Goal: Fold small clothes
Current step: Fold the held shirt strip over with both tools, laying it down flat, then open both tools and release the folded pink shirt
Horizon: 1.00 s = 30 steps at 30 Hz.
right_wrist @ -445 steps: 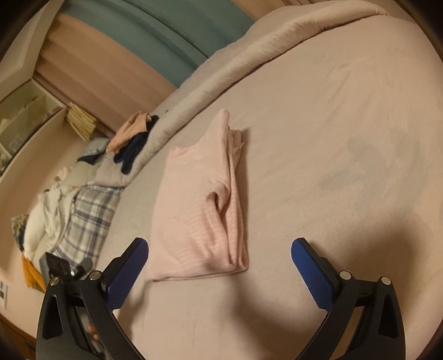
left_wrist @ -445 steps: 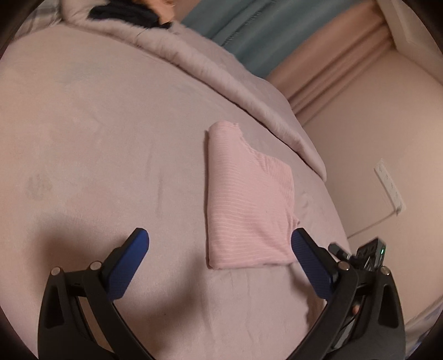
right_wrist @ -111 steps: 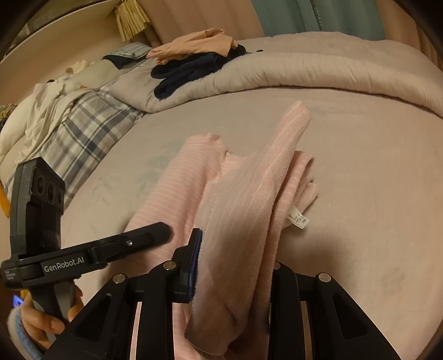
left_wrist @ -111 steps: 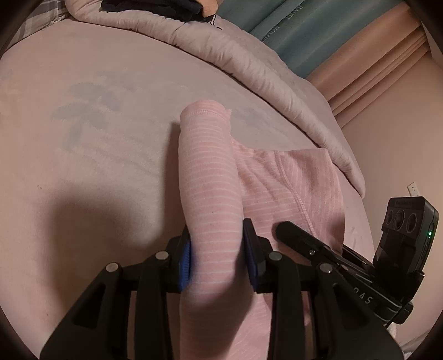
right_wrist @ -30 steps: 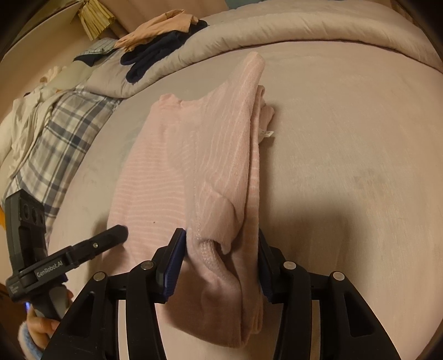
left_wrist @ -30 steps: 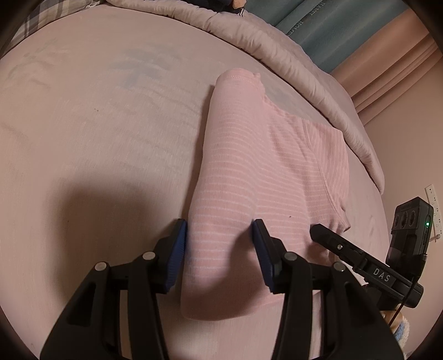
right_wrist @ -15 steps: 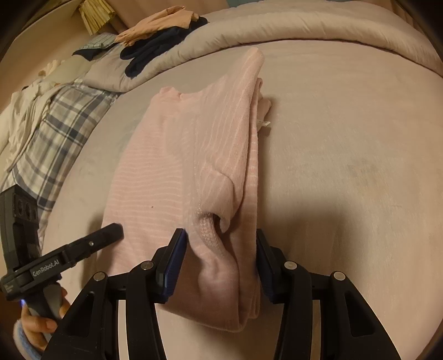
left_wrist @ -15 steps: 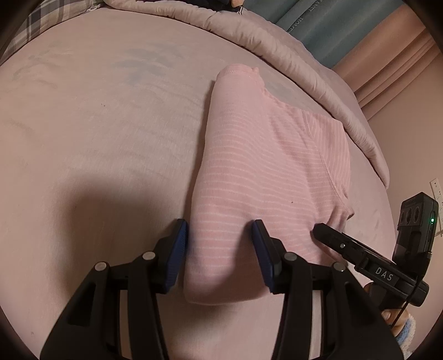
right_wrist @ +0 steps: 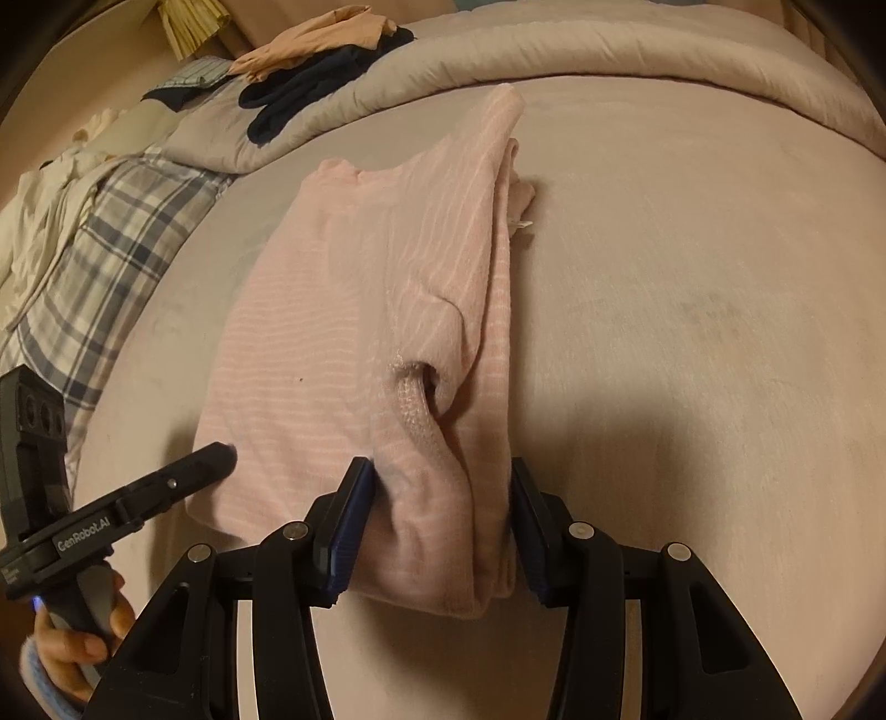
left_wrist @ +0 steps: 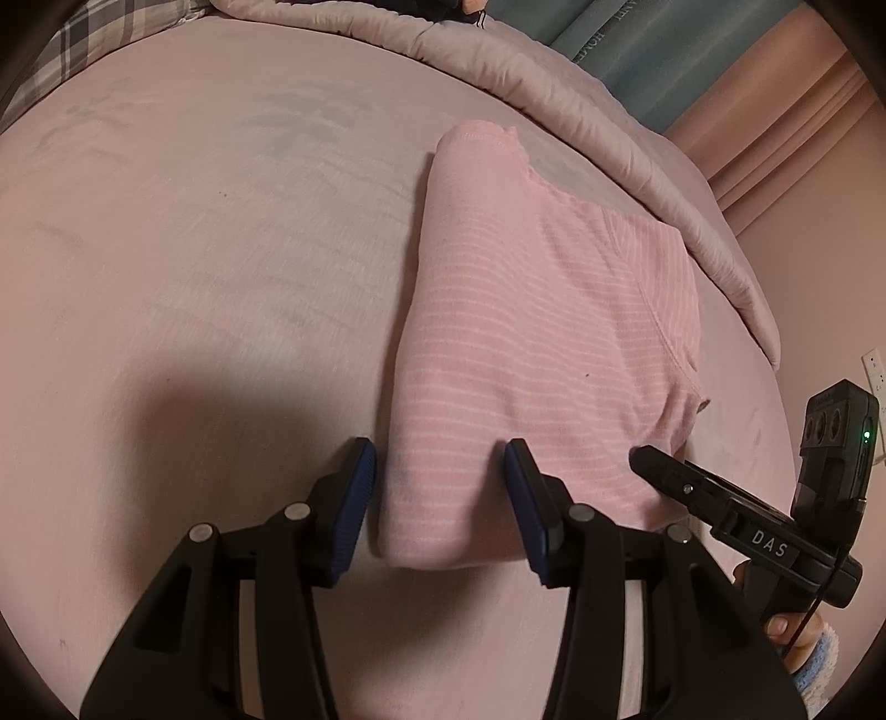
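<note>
A pink striped small garment (left_wrist: pixel 531 332) lies folded on the pale pink bed (left_wrist: pixel 194 249). My left gripper (left_wrist: pixel 440 490) is open, its blue pads either side of the garment's near left edge, not squeezing it. In the right wrist view the same garment (right_wrist: pixel 360 310) shows a rolled fold along its right side. My right gripper (right_wrist: pixel 443 504) is open around that thick fold's near end, with the pads at the cloth's sides. Each gripper shows in the other's view: the right one (left_wrist: pixel 720 498) and the left one (right_wrist: pixel 127 509).
A rolled quilt (right_wrist: pixel 554 50) runs along the far side of the bed. On it lie dark and peach clothes (right_wrist: pixel 315 55). A plaid sheet (right_wrist: pixel 111 238) and white cloth (right_wrist: pixel 44 183) lie at the left. A wall socket (left_wrist: pixel 875 371) is at the right.
Both grippers have opened and let go of the garment, which now rests flat on the bed. Both have drawn back slightly toward its near end.
</note>
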### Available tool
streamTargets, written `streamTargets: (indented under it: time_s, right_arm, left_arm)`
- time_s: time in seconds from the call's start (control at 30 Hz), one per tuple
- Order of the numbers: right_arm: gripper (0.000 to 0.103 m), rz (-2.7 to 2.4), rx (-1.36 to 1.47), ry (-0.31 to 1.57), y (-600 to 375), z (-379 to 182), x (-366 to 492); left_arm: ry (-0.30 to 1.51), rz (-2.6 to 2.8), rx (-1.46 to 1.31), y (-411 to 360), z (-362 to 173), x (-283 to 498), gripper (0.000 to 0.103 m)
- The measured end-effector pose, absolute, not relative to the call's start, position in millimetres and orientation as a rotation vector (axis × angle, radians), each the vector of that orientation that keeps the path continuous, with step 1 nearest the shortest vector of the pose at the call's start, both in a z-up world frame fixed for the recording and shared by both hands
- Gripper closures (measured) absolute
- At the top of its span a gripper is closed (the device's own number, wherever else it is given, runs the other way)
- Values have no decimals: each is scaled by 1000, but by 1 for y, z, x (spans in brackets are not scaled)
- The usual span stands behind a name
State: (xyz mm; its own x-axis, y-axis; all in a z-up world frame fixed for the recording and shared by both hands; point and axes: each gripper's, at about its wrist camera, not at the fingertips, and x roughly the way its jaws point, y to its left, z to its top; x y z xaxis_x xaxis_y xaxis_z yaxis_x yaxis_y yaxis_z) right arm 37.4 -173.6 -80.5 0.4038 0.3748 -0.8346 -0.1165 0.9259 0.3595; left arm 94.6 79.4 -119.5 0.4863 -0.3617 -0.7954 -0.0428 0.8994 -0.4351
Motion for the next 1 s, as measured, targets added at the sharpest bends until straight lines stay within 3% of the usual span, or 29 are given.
streamTargets:
  time_s: [0.9,1.0]
  right_arm:
    - [54,293,438,996,-193,-74,41]
    - [51,278,486,992,-201,-77,42]
  left_arm:
    - [1044,-202,-390,76,-120,84,51]
    - [1043,-201,-382,74,-120,84,50]
